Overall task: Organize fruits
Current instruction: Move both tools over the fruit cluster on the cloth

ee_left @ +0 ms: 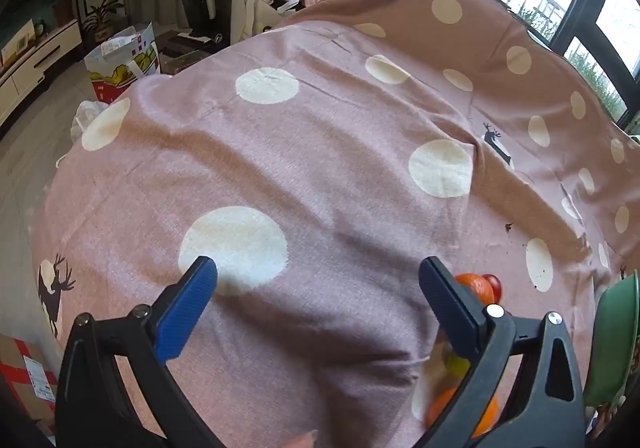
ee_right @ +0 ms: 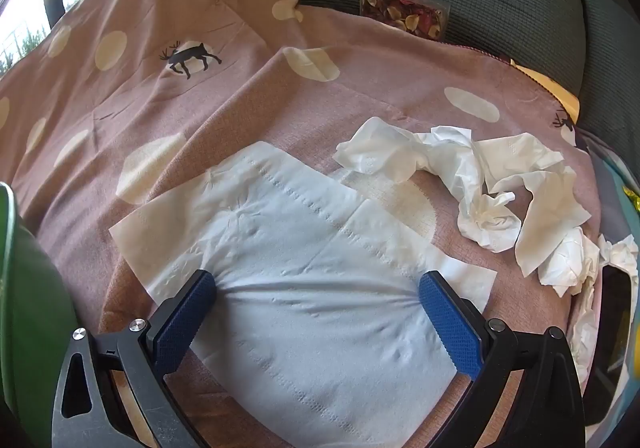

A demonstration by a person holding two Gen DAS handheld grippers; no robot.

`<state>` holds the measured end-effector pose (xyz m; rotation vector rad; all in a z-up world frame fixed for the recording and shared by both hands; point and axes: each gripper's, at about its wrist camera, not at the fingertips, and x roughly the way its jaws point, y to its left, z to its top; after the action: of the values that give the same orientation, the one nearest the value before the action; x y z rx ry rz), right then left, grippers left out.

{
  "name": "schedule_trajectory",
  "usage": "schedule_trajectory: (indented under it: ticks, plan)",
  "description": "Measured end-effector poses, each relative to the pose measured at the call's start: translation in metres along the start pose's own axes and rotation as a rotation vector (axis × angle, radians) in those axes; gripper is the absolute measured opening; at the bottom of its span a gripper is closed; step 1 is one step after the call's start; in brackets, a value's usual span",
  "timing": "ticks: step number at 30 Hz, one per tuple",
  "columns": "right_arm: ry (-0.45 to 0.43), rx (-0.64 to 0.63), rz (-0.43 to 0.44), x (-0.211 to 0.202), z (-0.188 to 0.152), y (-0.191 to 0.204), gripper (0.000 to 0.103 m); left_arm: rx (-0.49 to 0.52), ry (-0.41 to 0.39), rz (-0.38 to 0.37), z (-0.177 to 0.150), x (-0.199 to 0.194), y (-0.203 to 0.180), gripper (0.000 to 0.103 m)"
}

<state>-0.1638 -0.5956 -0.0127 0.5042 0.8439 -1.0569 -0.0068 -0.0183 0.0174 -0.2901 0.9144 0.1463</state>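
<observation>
My left tongs and right tongs have black arms with blue ribbed pads. Under them lies a dusty-pink woven cloth with cream polka dots and black deer silhouettes. I see round orange fruits, a dark red fruit, a green bowl rim, and white paper tissues.

left gripper: my black plastic frame with triangular cut-outs
left fingers: my long flat pads, ribbed blue rubber
right gripper: my same black frame, round silver screw heads at each pivot
right fingers: my blue pads, fine dotted texture
</observation>
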Motion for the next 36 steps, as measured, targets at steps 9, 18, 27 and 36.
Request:
schedule_trajectory:
  ticks: [9,18,27,36]
  plan:
    - [-0.001,0.000,0.000,0.000,0.000,0.000,0.101,0.059,-0.039,-0.079,-0.004,-0.016,-0.019,0.101]
    - [-0.001,0.001,0.001,0.000,0.000,0.000,0.101,0.136,-0.076,-0.124,-0.012,-0.030,-0.043,0.100]
    - [-0.083,0.020,0.084,-0.038,0.000,-0.012,0.097,0.204,-0.088,-0.217,-0.017,-0.043,-0.057,0.099]
    - [-0.286,-0.170,0.345,-0.176,-0.024,0.038,0.097,0.251,-0.081,-0.307,-0.025,-0.059,-0.069,0.096]
